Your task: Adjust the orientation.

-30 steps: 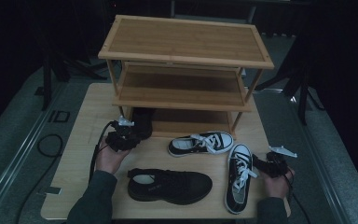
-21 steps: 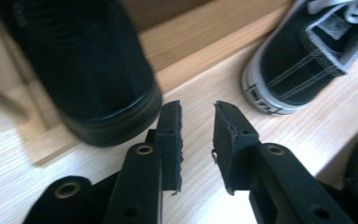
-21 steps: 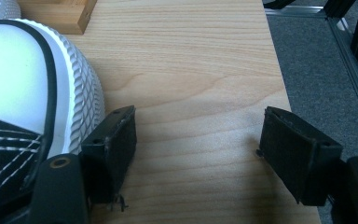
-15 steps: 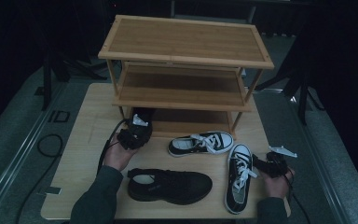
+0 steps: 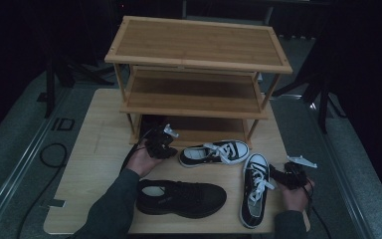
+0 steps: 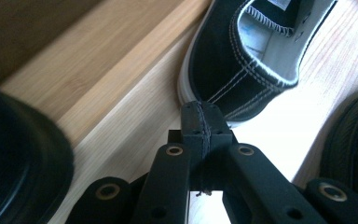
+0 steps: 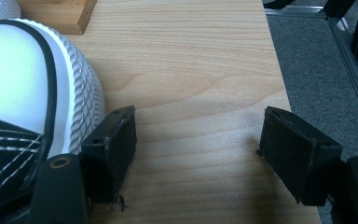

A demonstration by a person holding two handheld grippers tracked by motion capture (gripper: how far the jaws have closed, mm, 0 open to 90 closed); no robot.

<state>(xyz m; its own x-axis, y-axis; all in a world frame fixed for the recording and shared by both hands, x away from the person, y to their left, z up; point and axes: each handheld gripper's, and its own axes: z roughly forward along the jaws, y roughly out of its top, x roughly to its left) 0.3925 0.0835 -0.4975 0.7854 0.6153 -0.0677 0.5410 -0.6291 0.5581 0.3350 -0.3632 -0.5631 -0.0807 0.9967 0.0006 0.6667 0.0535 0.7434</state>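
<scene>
Presently, at the far left of the bench (image 5: 87, 164), a dark shoe (image 5: 146, 127) sits tucked under the bottom tier of the wooden shoe rack (image 5: 199, 59), partly hidden by the left hand. The left hand-held gripper (image 5: 160, 142) hovers just in front of that shoe, its jaws pressed together on nothing; in the left gripper view (image 6: 200, 126) they meet pad to pad, aimed at the heel of the low black-and-white sneaker (image 6: 256, 51) lying just right of it (image 5: 214, 152). Near the front edge lies a black shoe (image 5: 181, 197), on its sole, toe to the right. Right of it a second black-and-white sneaker (image 5: 253, 191) lies toe toward the rack, laces loose. The right hand-held gripper (image 5: 286, 175) rests just beside that sneaker with jaws spread wide, nothing between them; the right gripper view (image 7: 196, 154) shows bare wood between the pads and the ribbed white toe cap (image 7: 37, 74) beside the left-hand pad. Judgement: the sneakers look light, with soft canvas uppers that will fold under a pinch and stiffer rubber soles and toe caps. The heel collar or the sidewall by the opening offers the firmest hold; the smooth toe cap may slip, and the laces could snag.
</scene>
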